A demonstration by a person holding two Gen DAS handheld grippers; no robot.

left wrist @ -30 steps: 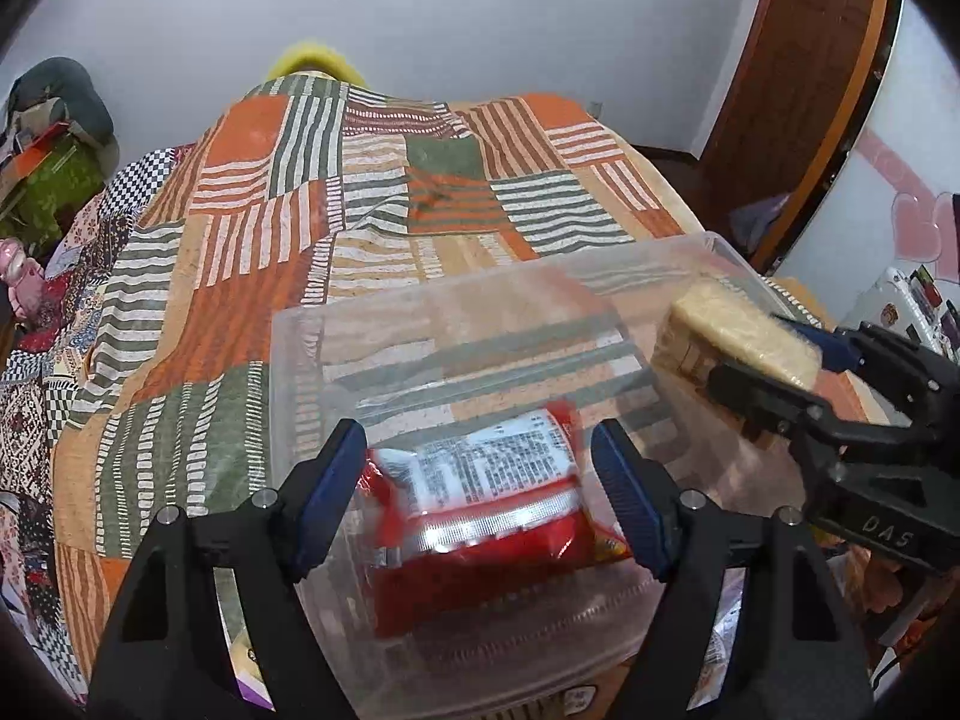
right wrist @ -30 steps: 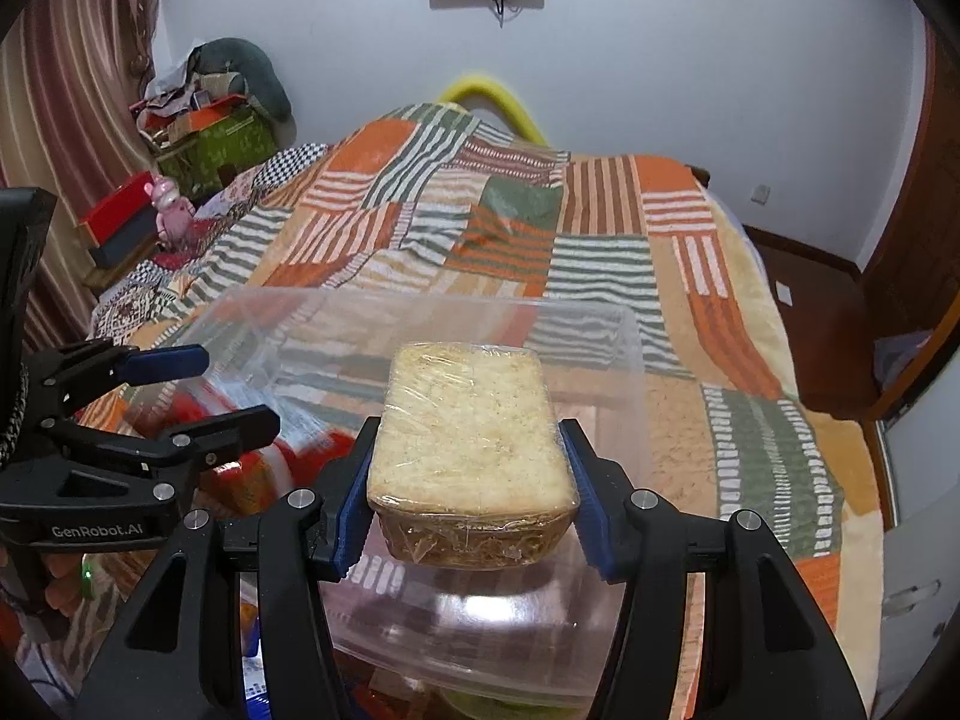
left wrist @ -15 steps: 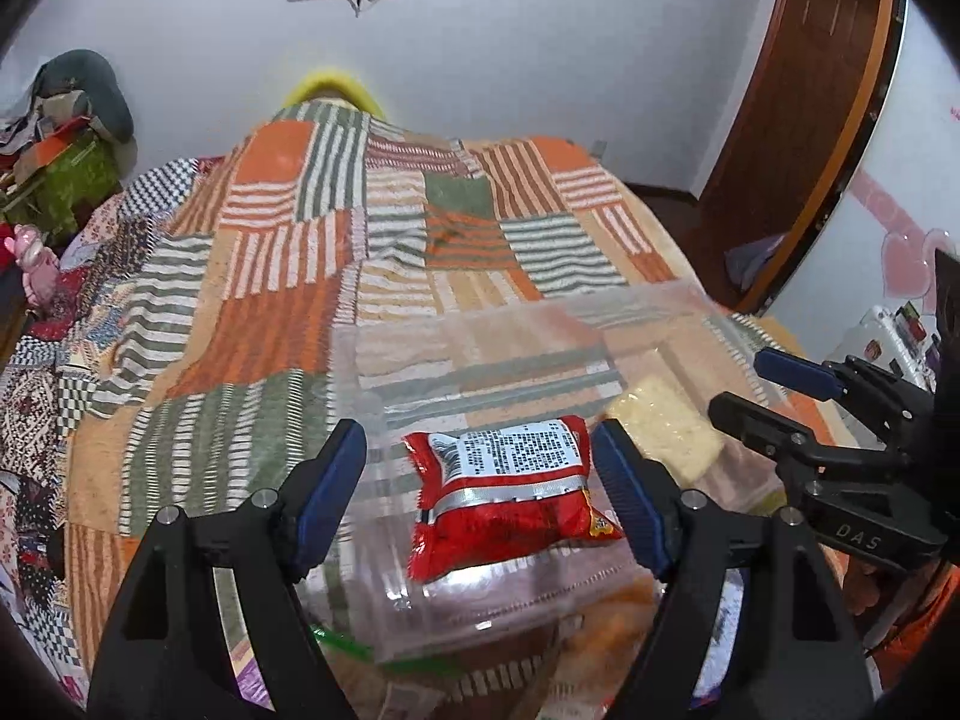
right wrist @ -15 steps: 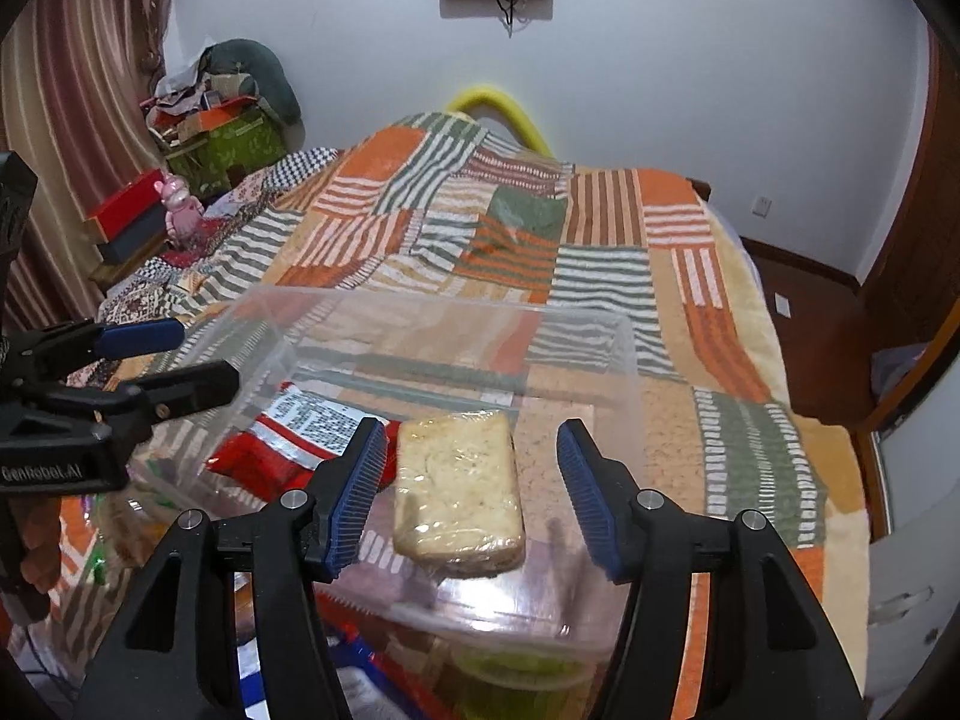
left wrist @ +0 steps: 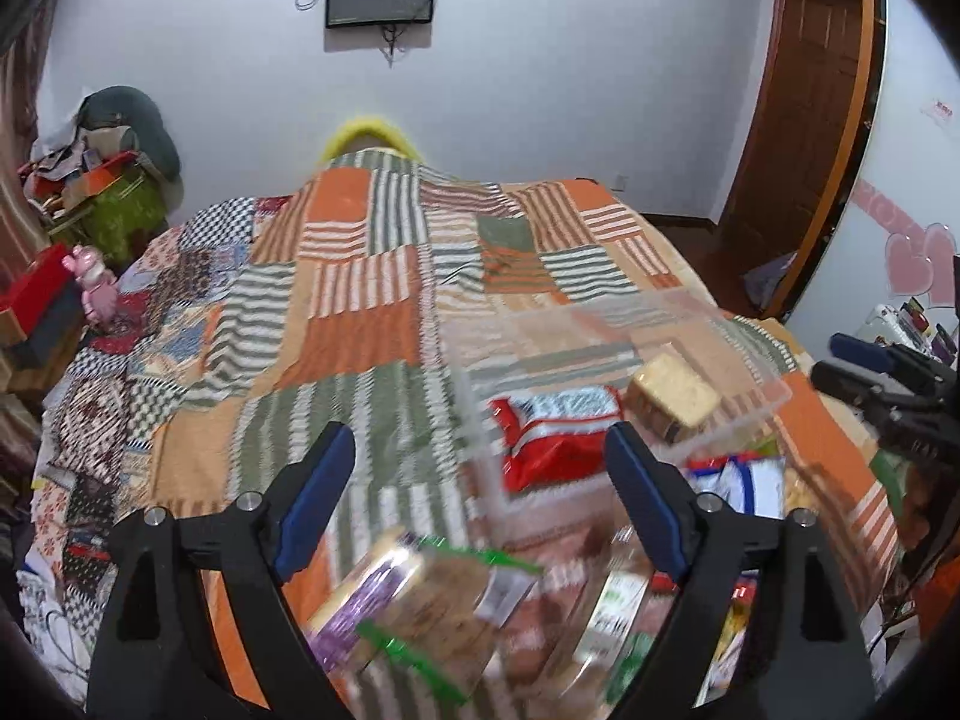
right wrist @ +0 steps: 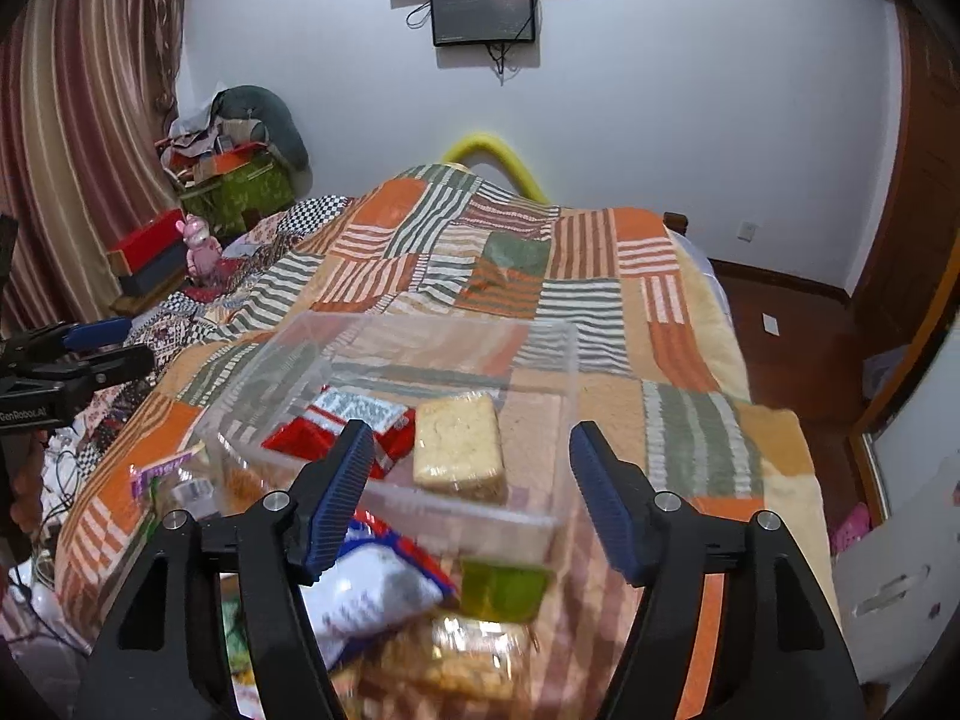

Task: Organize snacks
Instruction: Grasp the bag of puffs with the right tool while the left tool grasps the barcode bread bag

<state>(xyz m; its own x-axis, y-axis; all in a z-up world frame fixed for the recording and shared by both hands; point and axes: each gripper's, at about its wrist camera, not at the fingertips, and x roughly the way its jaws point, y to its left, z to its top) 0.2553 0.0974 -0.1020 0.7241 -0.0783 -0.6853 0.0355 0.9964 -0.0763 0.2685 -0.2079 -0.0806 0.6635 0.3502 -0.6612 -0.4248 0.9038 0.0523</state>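
I hold both grippers above the foot of the bed, and both are released. My left gripper (left wrist: 474, 480) has its blue pads spread wide with nothing between them. My right gripper (right wrist: 468, 486) is just as wide apart and grips nothing.

The clear plastic box (right wrist: 564, 360) sits on the striped patchwork blanket (right wrist: 588, 252). In the right wrist view it lies straight ahead at twelve o'clock, just past my fingertips. In the left wrist view the box (left wrist: 774, 387) sits toward two o'clock. Inside it are two snacks side by side: a red packet (right wrist: 336, 426) at about eleven o'clock from the right gripper, and a pale wrapped cake (right wrist: 459, 447) touching it, close to twelve o'clock. From the left gripper the red packet (left wrist: 552, 438) is at one o'clock and the cake (left wrist: 672, 387) a little beyond it, toward two.

More snacks lie loose in front of the box, near my fingers: a white and blue bag (right wrist: 372, 594), a green tub (right wrist: 504, 588), and a blurred packet of biscuits with purple and green on the wrapper (left wrist: 414, 606). I cannot read any of their labels.

A dark screen (right wrist: 483, 9) hangs on the far wall at twelve o'clock.
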